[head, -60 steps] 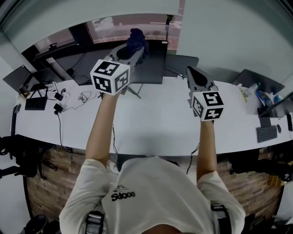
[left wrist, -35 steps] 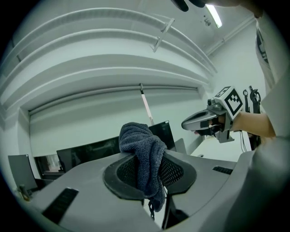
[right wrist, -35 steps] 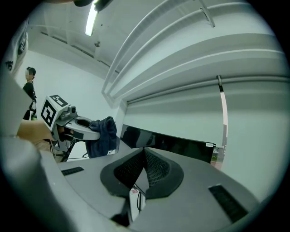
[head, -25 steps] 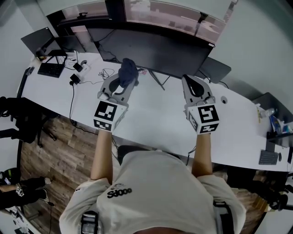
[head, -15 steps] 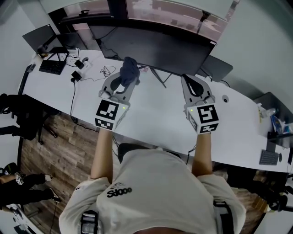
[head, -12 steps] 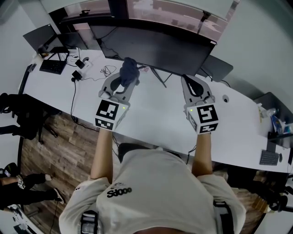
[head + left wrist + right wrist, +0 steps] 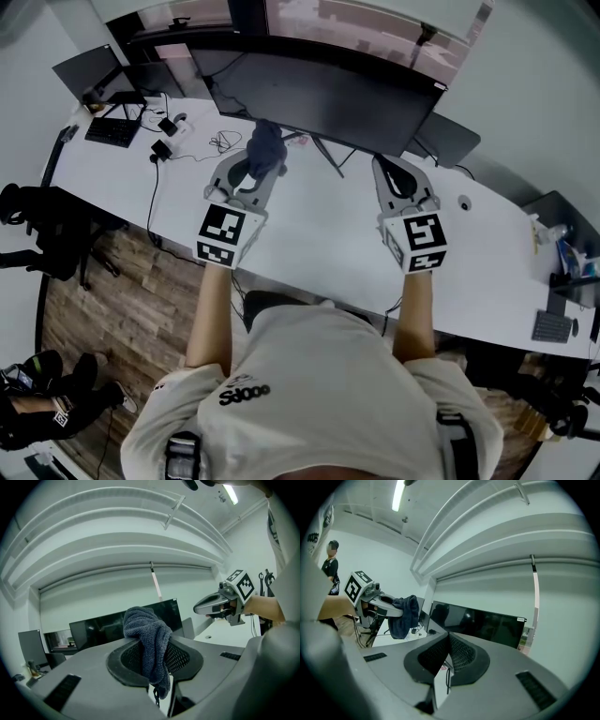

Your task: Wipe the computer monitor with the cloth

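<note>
Left claw (image 7: 259, 161) sits lower than 2.4 s back. It was up at the top edge of the computer monitor (image 7: 323, 94); now it is over the counter (image 7: 319, 230), short of the screen. Its jaws are clamped on the dark blue cloth (image 7: 265, 142). Right claw (image 7: 386, 164) closed tip to tip, nothing in it.

Progress: cloth off the glass, so wiping is paused or finished; cannot tell which.

Left gripper view shows the cloth pinched mid-fold, tail hanging below the jaws. Only the head view shows both claws clear of the screen.
</note>
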`<action>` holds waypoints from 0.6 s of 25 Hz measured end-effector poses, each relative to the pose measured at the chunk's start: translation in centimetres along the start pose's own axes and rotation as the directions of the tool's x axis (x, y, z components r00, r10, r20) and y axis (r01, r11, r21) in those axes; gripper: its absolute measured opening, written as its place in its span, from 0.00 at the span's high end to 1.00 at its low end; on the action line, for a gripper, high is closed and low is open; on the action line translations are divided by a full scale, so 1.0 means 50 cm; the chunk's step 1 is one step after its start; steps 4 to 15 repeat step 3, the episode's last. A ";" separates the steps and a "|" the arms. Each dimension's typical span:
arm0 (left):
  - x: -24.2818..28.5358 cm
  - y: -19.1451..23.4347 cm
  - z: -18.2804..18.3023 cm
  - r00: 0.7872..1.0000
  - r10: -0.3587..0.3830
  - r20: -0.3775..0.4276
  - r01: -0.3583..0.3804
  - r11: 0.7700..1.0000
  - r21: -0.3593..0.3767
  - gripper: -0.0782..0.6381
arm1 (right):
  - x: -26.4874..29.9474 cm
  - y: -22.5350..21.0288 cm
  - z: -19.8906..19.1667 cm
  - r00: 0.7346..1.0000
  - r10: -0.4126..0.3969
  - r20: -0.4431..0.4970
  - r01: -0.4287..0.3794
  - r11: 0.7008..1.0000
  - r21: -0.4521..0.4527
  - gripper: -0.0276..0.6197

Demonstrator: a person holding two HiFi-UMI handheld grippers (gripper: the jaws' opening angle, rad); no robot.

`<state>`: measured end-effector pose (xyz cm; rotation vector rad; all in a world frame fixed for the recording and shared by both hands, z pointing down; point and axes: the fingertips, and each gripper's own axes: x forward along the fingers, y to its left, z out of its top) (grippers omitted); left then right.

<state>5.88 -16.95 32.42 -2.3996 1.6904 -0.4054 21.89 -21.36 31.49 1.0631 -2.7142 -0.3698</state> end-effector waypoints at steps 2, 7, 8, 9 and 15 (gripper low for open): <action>0.000 -0.001 0.000 1.000 0.002 -0.001 -0.002 1.000 0.002 0.77 | 0.000 0.000 -0.002 1.000 0.000 -0.001 0.000 1.000 0.003 0.95; 0.000 -0.001 0.001 1.000 0.003 -0.002 -0.003 1.000 0.003 0.77 | 0.001 0.000 -0.003 1.000 0.001 -0.001 -0.001 1.000 0.004 0.95; 0.000 -0.001 0.001 1.000 0.003 -0.002 -0.003 1.000 0.003 0.77 | 0.001 0.000 -0.003 1.000 0.001 -0.001 -0.001 1.000 0.004 0.95; 0.000 -0.001 0.001 1.000 0.003 -0.002 -0.003 1.000 0.003 0.77 | 0.001 0.000 -0.003 1.000 0.001 -0.001 -0.001 1.000 0.004 0.95; 0.000 -0.001 0.001 1.000 0.003 -0.002 -0.003 1.000 0.003 0.77 | 0.001 0.000 -0.003 1.000 0.001 -0.001 -0.001 1.000 0.004 0.95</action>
